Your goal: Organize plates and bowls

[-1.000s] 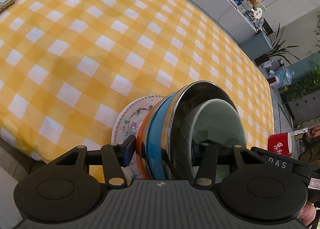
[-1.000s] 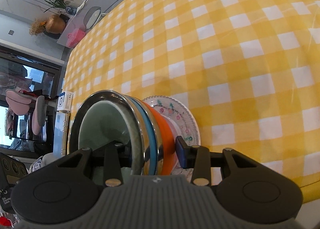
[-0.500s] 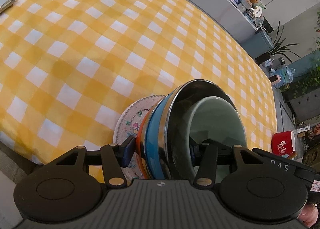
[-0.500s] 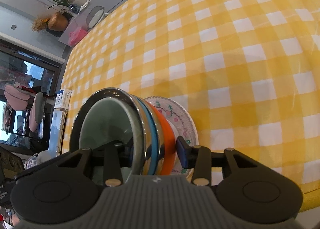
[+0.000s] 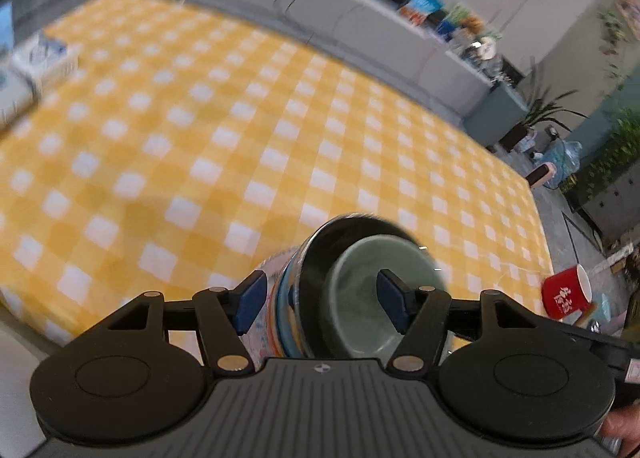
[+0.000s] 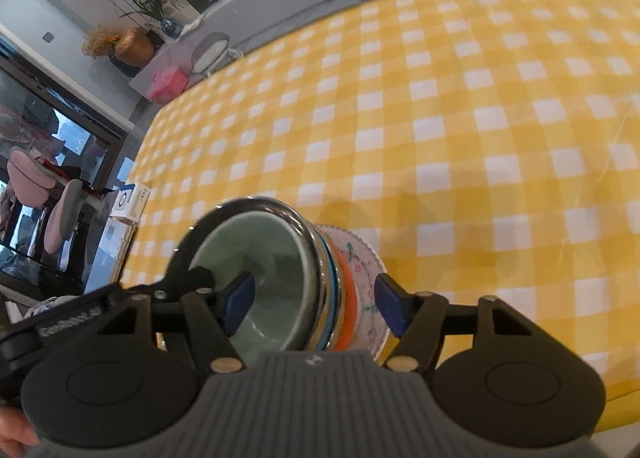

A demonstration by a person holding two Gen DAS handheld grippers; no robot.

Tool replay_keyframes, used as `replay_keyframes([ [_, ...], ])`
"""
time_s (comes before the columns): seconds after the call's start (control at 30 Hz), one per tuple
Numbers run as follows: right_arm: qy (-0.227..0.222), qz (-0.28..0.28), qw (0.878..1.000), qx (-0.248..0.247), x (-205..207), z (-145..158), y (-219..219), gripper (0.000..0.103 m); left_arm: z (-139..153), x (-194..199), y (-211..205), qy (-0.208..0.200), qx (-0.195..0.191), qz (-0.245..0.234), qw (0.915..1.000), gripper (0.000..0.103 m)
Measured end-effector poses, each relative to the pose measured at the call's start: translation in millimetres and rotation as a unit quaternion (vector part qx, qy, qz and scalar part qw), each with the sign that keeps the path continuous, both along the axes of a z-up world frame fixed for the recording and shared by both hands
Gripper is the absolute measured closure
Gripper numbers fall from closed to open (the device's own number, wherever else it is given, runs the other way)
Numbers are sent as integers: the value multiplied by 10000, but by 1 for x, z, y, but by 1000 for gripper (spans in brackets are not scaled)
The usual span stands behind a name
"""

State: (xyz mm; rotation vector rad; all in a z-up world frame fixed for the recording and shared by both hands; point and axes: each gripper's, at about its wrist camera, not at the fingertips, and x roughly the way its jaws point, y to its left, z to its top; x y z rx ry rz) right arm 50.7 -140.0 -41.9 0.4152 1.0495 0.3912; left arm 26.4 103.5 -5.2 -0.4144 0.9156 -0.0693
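Note:
A nested stack stands on the yellow checked tablecloth (image 5: pixel 200 158) near its front edge. A floral plate (image 6: pixel 364 270) lies at the bottom, with an orange bowl (image 6: pixel 348 298), a blue bowl (image 6: pixel 334 278), a steel bowl (image 6: pixel 308 234) and a pale green bowl (image 6: pixel 272 258) set into one another on it. My left gripper (image 5: pixel 322 304) hovers over one side of the stack (image 5: pixel 316 258) and my right gripper (image 6: pixel 313 305) over the other. On each, the jaws are opening astride the rims, one pad above the green bowl and one outside the plate, neither pressing.
A red mug (image 5: pixel 566 294) stands past the table's right end. White boxes (image 5: pixel 44 58) lie at the far left of the cloth, one of them (image 6: pixel 130 200) showing in the right wrist view too. A long counter with clutter runs behind the table.
Both grippers have let go of the stack's rims, spread wider and lifted away. The stack now looks smaller and stays on the cloth.

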Motion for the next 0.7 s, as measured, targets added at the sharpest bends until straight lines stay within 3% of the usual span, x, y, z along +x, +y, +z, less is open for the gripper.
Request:
replay_keyframes([
  [0.13,-506,-21,9984,-267,-18,21,-2,35,29,-27,-13,-715,537,-245,9957,29],
  [0.33,-1323,-25,9888,-697,-57,49,-5,33,53,-70,-30,-1668,1247,-427,9771,29],
  [0.57,-2239,-176,9681,-1112,-106,69,-11,31,56,-101,-49,-1914,1842,-421,9632,25],
  [0.7,-2523,-207,9605,-1158,-129,68,-12,27,54,-113,-54,-2015,2041,-346,9574,24],
])
